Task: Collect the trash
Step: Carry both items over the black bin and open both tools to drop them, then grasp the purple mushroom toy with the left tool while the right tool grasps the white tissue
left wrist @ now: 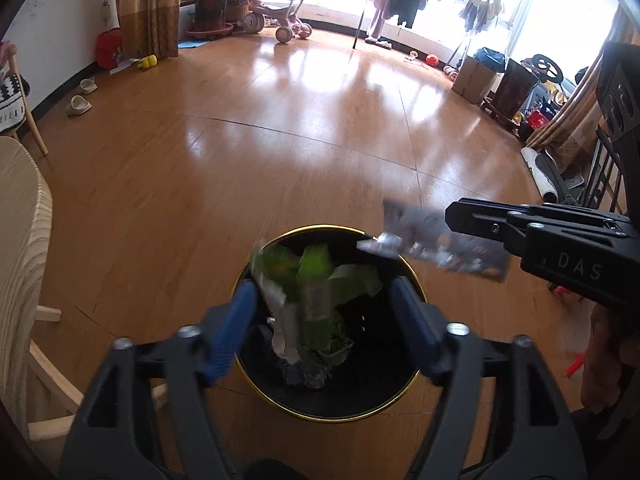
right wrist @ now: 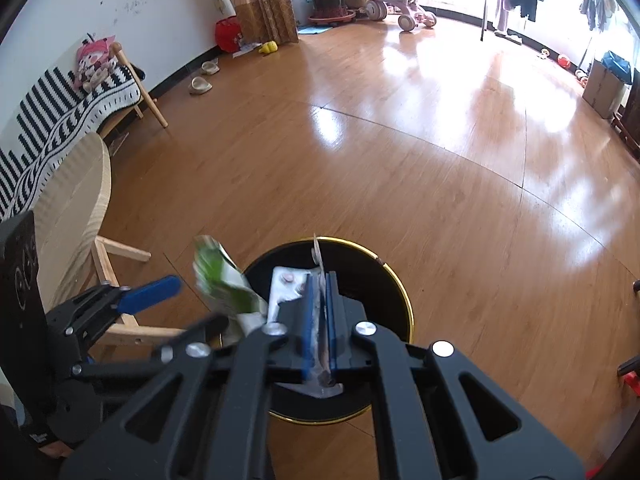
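Note:
A black trash bin with a gold rim (left wrist: 256, 254) (right wrist: 394, 280) stands on the wood floor below both grippers. My left gripper (left wrist: 322, 296) is open above the bin; a crumpled green-and-white wrapper (left wrist: 316, 288) (right wrist: 224, 284) hangs blurred between its fingers, over the bin's mouth. Whether it touches a finger I cannot tell. My right gripper (right wrist: 320, 280) is shut on a silver pill blister pack (left wrist: 432, 246) (right wrist: 286, 284) and holds it over the bin's right rim. Other crumpled trash (left wrist: 308, 374) lies in the bin's bottom.
A light wooden chair (left wrist: 24, 240) (right wrist: 76, 208) stands at the left, close to the bin. A striped cushion bench (right wrist: 60, 108) lines the left wall. Slippers (left wrist: 80, 104), a tricycle (left wrist: 280, 24), cardboard boxes (left wrist: 474, 76) and toy cars sit along the far edges.

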`<state>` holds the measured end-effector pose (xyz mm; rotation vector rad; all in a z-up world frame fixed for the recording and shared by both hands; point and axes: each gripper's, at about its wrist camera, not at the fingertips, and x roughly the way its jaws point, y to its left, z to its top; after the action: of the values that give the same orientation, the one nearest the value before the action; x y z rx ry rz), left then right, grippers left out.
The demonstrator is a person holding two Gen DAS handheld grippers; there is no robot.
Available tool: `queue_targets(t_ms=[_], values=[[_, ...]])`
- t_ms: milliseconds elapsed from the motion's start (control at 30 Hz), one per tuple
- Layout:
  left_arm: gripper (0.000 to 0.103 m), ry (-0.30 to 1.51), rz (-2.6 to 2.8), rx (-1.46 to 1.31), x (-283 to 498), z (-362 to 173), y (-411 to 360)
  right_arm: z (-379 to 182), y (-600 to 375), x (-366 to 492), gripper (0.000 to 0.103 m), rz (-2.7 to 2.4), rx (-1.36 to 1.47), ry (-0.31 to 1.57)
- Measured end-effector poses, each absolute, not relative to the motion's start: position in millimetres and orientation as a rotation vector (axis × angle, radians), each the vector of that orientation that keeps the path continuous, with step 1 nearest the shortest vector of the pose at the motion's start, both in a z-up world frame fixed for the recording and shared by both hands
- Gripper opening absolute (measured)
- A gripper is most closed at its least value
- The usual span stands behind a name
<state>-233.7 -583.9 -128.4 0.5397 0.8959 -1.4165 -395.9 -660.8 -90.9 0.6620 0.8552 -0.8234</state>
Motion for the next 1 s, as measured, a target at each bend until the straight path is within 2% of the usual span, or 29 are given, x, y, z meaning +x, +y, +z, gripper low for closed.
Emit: queue_targets(t_ms=[267, 333, 367, 433, 467, 733, 1000], values=[[0.077, 0.873, -1.391, 0.518, -220, -109, -562, -91, -658, -388, 0.005, -0.815, 0.672, 0.869], [0.085, 0.853, -1.379, 0.497, -212, -97, -551, -87, -654, -379, 0.007, -0.801, 0.661, 0.87], [0.087, 0.831, -1.368, 0.479, -206, -86, -541, -84, -650, -372, 0.013, -0.793, 0.653, 0.871], [0.093, 0.8, -1.346, 0.456, -195, -70, -524, -75, -643, -360, 0.052, -0.779, 0.628, 0.851], [0.093, 0.784, -1.331, 0.446, -189, -61, -514, -71, -638, -354, 0.079, -0.775, 0.611, 0.834], [0.096, 0.697, -1.082, 0.348, -92, -2, -397, -35, -561, -232, 0.08, -0.555, 0.45, 0.835], [0.096, 0.683, -0.646, 0.227, 46, 15, -233, -9, -449, -76, 0.08, -0.266, 0.338, 0.826]])
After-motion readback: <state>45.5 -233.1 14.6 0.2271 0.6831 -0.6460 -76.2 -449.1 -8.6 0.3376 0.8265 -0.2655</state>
